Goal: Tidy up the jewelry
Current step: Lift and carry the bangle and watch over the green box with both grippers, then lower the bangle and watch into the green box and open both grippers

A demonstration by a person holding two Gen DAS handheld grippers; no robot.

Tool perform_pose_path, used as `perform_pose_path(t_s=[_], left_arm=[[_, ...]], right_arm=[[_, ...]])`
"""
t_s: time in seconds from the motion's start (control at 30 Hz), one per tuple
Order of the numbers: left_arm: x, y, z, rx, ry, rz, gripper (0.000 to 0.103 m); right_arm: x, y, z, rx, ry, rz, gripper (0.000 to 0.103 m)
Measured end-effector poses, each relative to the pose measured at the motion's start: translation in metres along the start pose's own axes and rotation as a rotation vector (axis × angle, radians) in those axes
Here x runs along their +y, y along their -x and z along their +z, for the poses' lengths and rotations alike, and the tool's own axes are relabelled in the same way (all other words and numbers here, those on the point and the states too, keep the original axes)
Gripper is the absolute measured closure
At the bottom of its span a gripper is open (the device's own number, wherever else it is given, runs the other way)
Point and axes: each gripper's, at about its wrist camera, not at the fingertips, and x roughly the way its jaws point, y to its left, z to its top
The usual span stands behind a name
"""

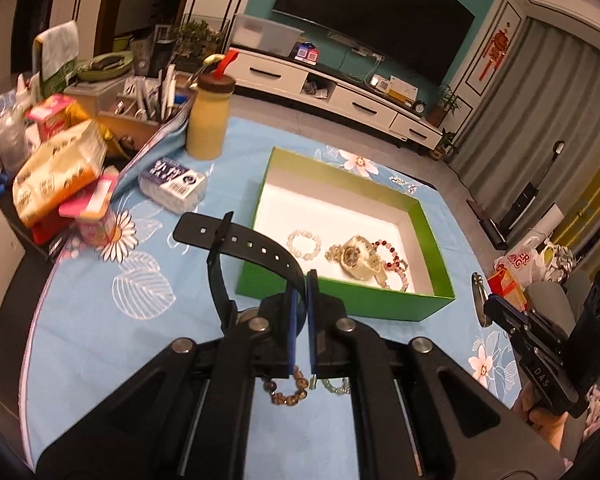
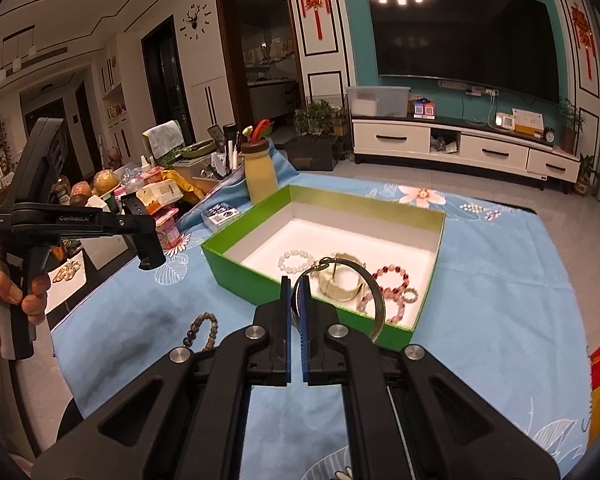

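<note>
Black rubber, perforated: we hold a watch [image 1: 240,248] by its strap, our left gripper [image 1: 301,284] pinched narrow on it, raised just before the green box [image 1: 340,300]. Thin metal, round: a bangle [image 2: 374,300] clamped in our right gripper [image 2: 296,292], tilted over the box's near wall. Inside lie a clear bead bracelet [image 2: 296,262] and a red bead bracelet [image 2: 392,278]. A brown bead bracelet [image 2: 202,330] rests on the blue floral cloth [image 2: 500,280].
</note>
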Motion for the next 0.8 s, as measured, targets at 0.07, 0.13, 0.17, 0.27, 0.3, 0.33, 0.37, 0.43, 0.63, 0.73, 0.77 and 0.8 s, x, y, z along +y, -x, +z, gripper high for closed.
perform_pose_path(t_s=[0.07, 0.13, 0.17, 0.27, 0.3, 0.33, 0.37, 0.43, 0.63, 0.73, 0.77, 0.8], left_arm=[[-0.005, -0.002, 0.005, -0.004, -0.020, -0.002, 0.099], [-0.012, -0.005, 0.012, -0.011, -0.044, -0.005, 0.099], [-0.015, -0.006, 0.014, -0.013, -0.051, -0.004, 0.099], [-0.024, -0.014, 0.024, -0.017, -0.070, -0.013, 0.099], [-0.027, -0.018, 0.027, -0.016, -0.075, -0.018, 0.099], [-0.029, -0.022, 0.031, -0.013, -0.077, -0.024, 0.099], [-0.031, -0.027, 0.035, -0.009, -0.076, -0.028, 0.099], [-0.035, -0.036, 0.040, 0.000, -0.078, -0.031, 0.099], [-0.043, -0.069, 0.057, 0.031, -0.080, -0.039, 0.099], [-0.042, -0.089, 0.066, 0.054, -0.072, -0.038, 0.099], [-0.042, -0.098, 0.070, 0.064, -0.065, -0.037, 0.099], [-0.041, -0.102, 0.072, 0.069, -0.063, -0.034, 0.099]], right_arm=[[0.000, 0.001, 0.004, -0.006, 0.007, -0.008, 0.100], [-0.001, 0.001, 0.009, -0.014, 0.016, -0.018, 0.100], [-0.002, 0.001, 0.011, -0.016, 0.019, -0.024, 0.100], [-0.009, -0.003, 0.019, -0.022, 0.014, -0.034, 0.100], [-0.012, -0.005, 0.021, -0.024, 0.010, -0.036, 0.100], [-0.015, -0.008, 0.023, -0.024, 0.004, -0.039, 0.100], [-0.018, -0.010, 0.024, -0.024, 0.000, -0.041, 0.100], [-0.023, -0.016, 0.028, -0.019, -0.006, -0.047, 0.100], [-0.037, -0.039, 0.037, 0.008, -0.028, -0.042, 0.100], [-0.050, -0.056, 0.043, 0.032, -0.074, -0.023, 0.100], [-0.052, -0.060, 0.044, 0.038, -0.084, -0.018, 0.100], [-0.055, -0.065, 0.046, 0.046, -0.094, -0.012, 0.100]])
